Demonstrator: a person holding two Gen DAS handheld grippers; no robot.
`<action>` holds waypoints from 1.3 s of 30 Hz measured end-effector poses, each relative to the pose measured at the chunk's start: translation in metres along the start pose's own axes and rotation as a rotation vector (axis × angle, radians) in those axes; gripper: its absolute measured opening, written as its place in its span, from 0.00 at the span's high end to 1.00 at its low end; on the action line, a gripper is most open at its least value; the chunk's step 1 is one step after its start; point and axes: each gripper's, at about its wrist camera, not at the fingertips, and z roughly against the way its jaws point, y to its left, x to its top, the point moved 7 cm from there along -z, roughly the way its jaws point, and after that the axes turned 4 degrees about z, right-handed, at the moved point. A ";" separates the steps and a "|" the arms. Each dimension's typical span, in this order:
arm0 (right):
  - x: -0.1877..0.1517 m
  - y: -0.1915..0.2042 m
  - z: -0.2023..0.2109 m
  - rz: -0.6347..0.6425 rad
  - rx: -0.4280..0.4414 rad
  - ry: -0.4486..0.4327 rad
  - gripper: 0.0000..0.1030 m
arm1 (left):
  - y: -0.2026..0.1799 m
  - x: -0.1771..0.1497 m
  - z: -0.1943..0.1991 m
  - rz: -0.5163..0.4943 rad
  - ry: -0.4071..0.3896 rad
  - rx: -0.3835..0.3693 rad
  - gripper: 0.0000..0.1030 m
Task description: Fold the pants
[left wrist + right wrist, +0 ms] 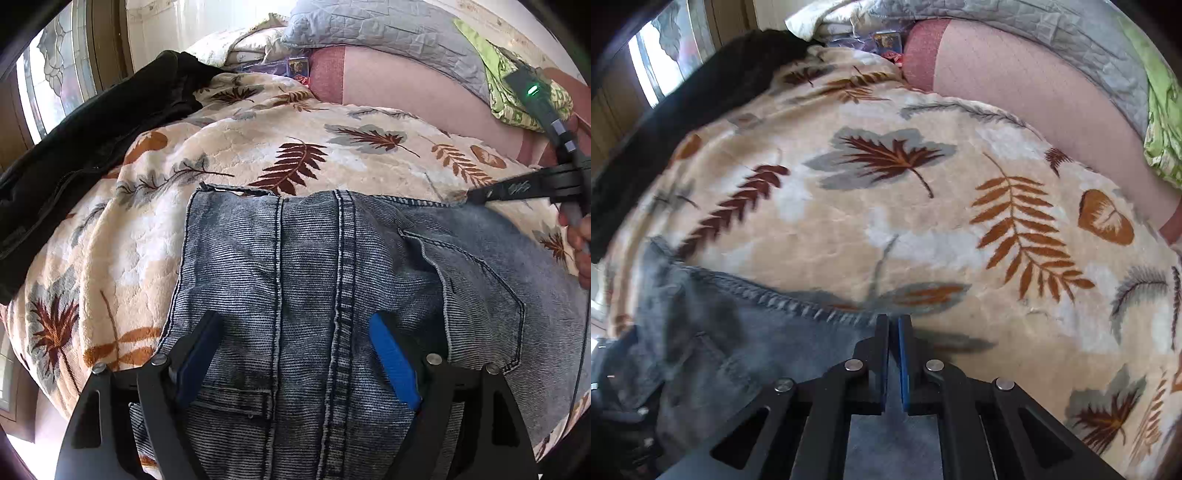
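Faded blue jeans (332,295) lie on a cream leaf-print blanket (258,147), waistband edge toward the far side, a back pocket on the right. My left gripper (295,321) is open, its blue-padded fingers spread just above the middle of the jeans. My right gripper (894,325) is shut on the far edge of the jeans (757,332) at its right corner. That gripper also shows in the left wrist view (476,195), at the jeans' upper right corner.
A black garment (92,147) lies along the blanket's left side. Grey quilted bedding (388,29), a green cloth (517,92) and a pink sheet (406,92) lie beyond the blanket. A window is at the far left.
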 end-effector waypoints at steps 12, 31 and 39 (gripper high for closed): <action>-0.059 -0.019 0.095 -0.317 0.224 -0.204 0.34 | 0.000 0.004 -0.004 0.029 -0.007 0.007 0.19; -0.235 -0.177 0.078 -0.810 0.273 -0.131 0.33 | -0.051 0.010 0.062 -0.046 -0.149 -0.070 0.19; -0.240 -0.225 0.118 -0.919 0.329 -0.317 0.22 | -0.155 -0.011 0.063 -0.257 -0.075 -0.184 0.19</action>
